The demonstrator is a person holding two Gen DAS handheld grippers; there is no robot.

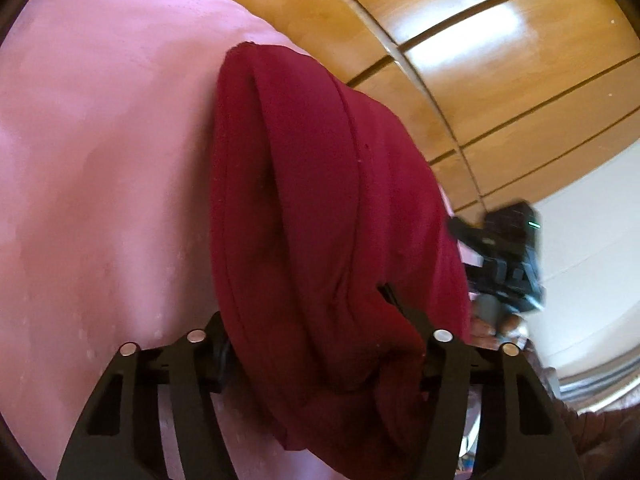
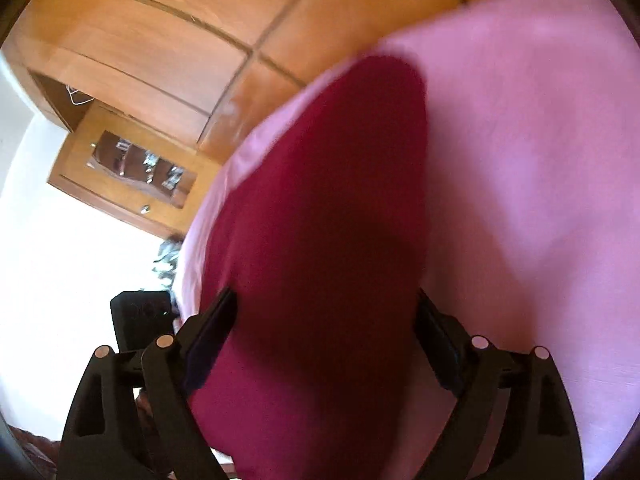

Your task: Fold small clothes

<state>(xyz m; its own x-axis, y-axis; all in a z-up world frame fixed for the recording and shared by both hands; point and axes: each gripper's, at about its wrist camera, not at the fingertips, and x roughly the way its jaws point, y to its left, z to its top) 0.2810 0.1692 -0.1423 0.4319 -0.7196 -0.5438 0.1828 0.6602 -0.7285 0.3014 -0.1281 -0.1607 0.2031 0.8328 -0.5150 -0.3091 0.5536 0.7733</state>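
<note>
A dark red garment [image 1: 320,208] lies in long folds over the pink sheet [image 1: 100,160]. My left gripper [image 1: 316,340] has the red cloth bunched between its black fingers [image 1: 412,320], which stand wide apart. In the right wrist view the same red garment [image 2: 328,216] fills the middle, blurred. My right gripper [image 2: 326,328] also has the cloth between its fingers [image 2: 218,320], with a wide gap. The fingertips of both grippers are partly hidden by cloth. The right gripper's body also shows in the left wrist view [image 1: 504,256].
A wooden wardrobe with panel doors [image 1: 460,60] stands behind the pink surface. In the right wrist view a wooden cabinet with a mirror [image 2: 132,168] and a white wall [image 2: 60,260] are at the left. The other gripper's black body [image 2: 136,316] shows lower left.
</note>
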